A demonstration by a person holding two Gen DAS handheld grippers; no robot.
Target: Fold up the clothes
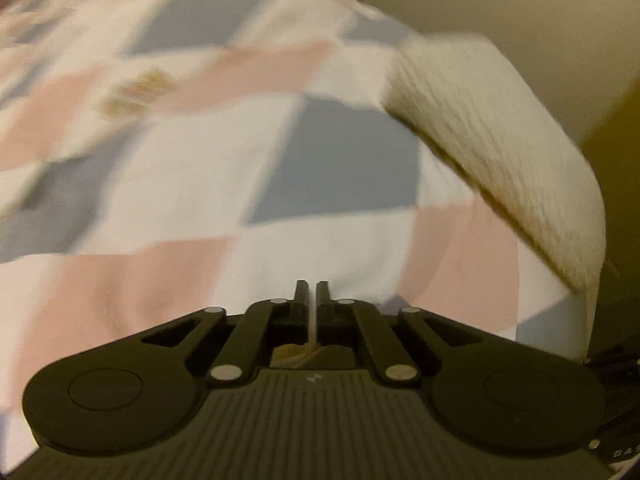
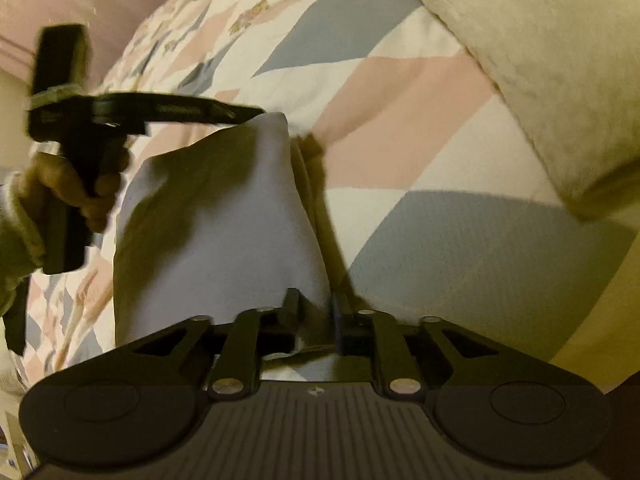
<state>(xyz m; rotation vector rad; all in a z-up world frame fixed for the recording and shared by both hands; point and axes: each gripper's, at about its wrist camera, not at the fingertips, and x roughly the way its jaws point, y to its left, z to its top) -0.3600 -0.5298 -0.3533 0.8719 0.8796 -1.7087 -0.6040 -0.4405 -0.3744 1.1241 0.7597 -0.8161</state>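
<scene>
The white garment (image 2: 224, 216) stands lifted off the patchwork bedspread (image 2: 400, 92), pulled up into a peak; the left gripper (image 2: 256, 114) pinches that peak at the top, and in its own wrist view its jaws are pressed almost together with only a thin sliver of pale cloth between them. The person's left hand (image 2: 80, 184) wraps the gripper's handle, off to the far side of the garment from the bedspread's open middle. The right gripper (image 2: 316, 300) holds the garment's lower edge; its jaws stand partly apart with folded cloth filling the gap between them, so it grips a thick bunch. A cream ribbed knit (image 1: 500, 140) lies along the bedspread's edge beyond the garment, its end curling over that edge; it is apart from the white garment. Between the garment and the knit the bedspread lies bare, flat diamonds of pink, grey and white; the same holds ahead of the left gripper (image 1: 312, 292), where the cover stretches open to the far edge.
</scene>
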